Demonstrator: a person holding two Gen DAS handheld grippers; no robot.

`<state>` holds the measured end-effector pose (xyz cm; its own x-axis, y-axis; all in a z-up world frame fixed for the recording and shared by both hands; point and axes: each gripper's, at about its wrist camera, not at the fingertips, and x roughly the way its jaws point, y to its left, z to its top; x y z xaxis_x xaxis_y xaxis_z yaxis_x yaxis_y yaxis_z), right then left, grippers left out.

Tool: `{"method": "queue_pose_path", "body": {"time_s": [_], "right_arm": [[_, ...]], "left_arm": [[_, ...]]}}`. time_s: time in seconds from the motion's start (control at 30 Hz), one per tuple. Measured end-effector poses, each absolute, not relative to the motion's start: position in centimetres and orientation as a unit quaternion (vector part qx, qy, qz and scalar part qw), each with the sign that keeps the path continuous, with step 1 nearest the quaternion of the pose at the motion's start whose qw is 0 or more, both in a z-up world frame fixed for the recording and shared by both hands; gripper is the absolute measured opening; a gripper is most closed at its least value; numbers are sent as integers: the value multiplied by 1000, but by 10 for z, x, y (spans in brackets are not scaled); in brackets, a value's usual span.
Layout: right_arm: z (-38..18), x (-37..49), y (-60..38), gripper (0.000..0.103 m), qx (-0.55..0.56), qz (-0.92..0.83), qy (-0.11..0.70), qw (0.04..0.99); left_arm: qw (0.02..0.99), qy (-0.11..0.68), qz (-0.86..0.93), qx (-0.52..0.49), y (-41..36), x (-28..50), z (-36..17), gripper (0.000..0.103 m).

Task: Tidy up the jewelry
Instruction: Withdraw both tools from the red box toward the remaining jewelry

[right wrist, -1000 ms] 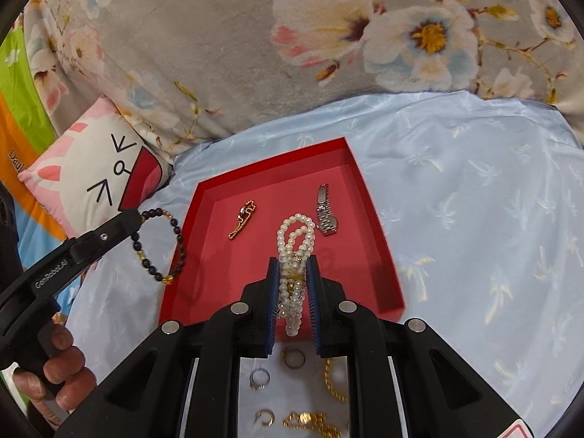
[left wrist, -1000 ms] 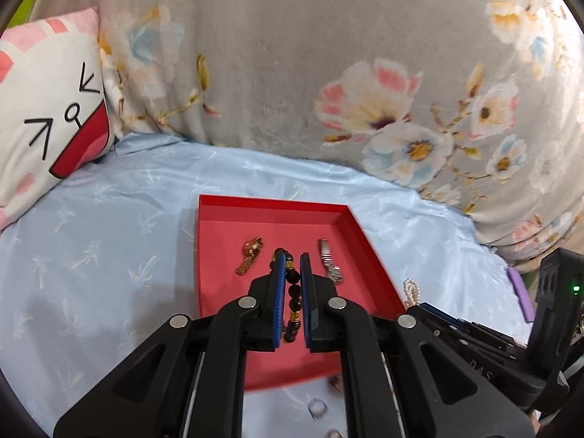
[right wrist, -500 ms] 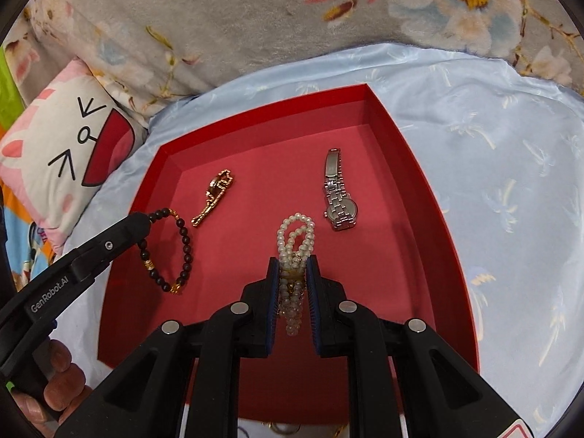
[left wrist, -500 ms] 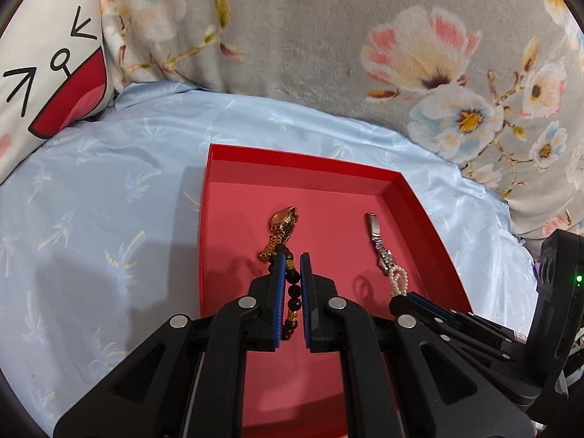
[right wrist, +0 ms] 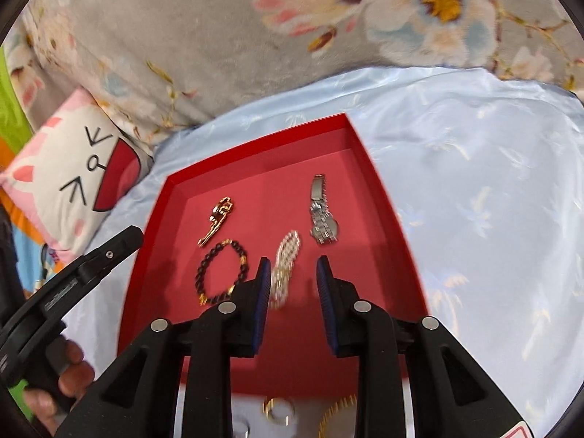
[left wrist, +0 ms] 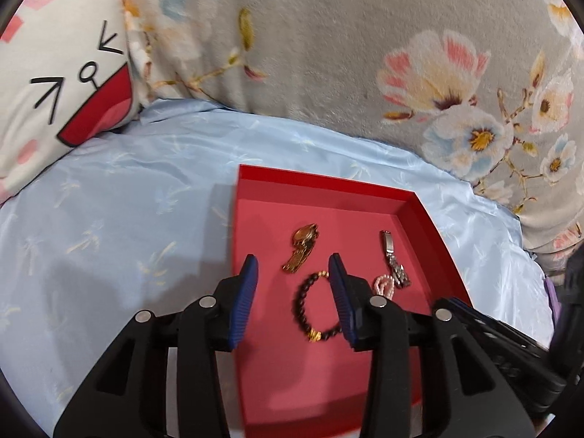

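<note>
A red tray (left wrist: 321, 186) (right wrist: 255, 142) lies on the light blue sheet. In it lie a gold watch (left wrist: 301, 248) (right wrist: 217, 221), a silver watch (left wrist: 394, 259) (right wrist: 323, 215), a dark bead bracelet (left wrist: 310, 306) (right wrist: 221, 272) and a pearl bracelet (left wrist: 385, 286) (right wrist: 286, 259). My left gripper (left wrist: 294, 297) is open and empty above the bead bracelet. My right gripper (right wrist: 294, 301) is open and empty just above the pearl bracelet.
A cat-face pillow (left wrist: 54, 84) (right wrist: 73, 171) lies at the left. A grey floral blanket (left wrist: 328, 54) (right wrist: 255, 36) rises behind the tray. Rings (right wrist: 279, 408) and a gold chain (right wrist: 337, 412) lie on the sheet in front of the tray.
Both grippers have opened. The bead bracelet has dropped from the left gripper and the pearl bracelet from the right one; both now lie in the tray. Both grippers have pulled back.
</note>
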<state>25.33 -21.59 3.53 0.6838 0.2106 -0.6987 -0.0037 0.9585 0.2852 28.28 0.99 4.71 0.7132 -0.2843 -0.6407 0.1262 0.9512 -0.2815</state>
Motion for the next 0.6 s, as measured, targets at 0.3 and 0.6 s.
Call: {"method": "queue_pose_path", "body": {"time_s": [0.3, 0.6], "right_arm": [[33, 164, -235, 27, 137, 36, 390, 910], [8, 101, -246, 32, 133, 7, 412, 902]], "left_arm": [[918, 374, -89, -99, 26, 210, 34, 41], [903, 408, -108, -79, 21, 149, 3, 49]]}}
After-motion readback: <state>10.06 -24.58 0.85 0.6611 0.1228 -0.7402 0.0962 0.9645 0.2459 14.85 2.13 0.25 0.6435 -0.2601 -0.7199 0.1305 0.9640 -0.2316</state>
